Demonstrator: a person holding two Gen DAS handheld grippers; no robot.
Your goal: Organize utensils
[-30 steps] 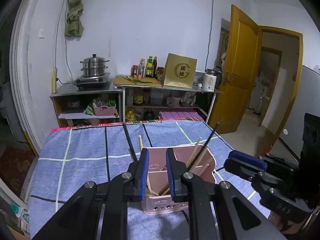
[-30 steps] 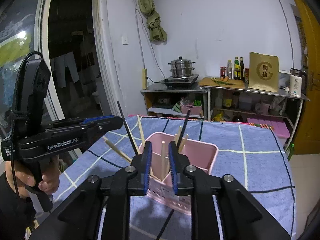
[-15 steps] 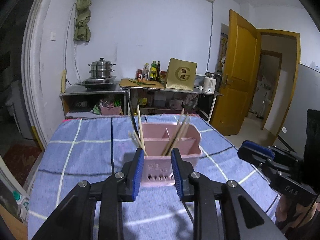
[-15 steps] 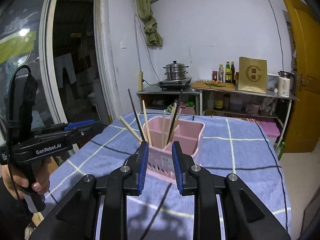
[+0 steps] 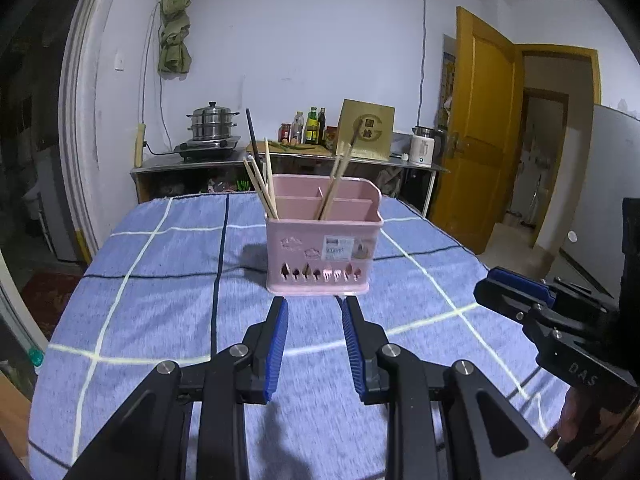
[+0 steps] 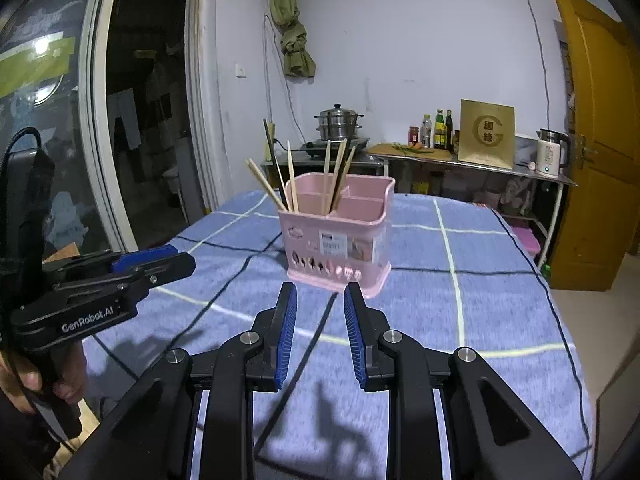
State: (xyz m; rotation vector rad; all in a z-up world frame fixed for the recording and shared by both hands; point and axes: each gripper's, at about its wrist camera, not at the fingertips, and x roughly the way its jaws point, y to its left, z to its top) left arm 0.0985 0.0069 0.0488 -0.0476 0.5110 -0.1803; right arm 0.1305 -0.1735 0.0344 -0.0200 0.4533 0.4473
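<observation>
A pink utensil holder stands on the blue checked tablecloth; it also shows in the right wrist view. Several wooden chopsticks and a black one lean in its compartments, seen too in the right wrist view. My left gripper is open and empty, just short of the holder's front. My right gripper is open and empty, also just short of it. Each gripper shows in the other's view, the right one and the left one.
The table's edges fall away left and right. Behind stands a metal shelf with a steamer pot, bottles, a gold box and a kettle. An open yellow door is at the right.
Both grippers have pulled back and lowered from over the holder, which now stands farther ahead. Both sets of jaws have spread wider apart.
</observation>
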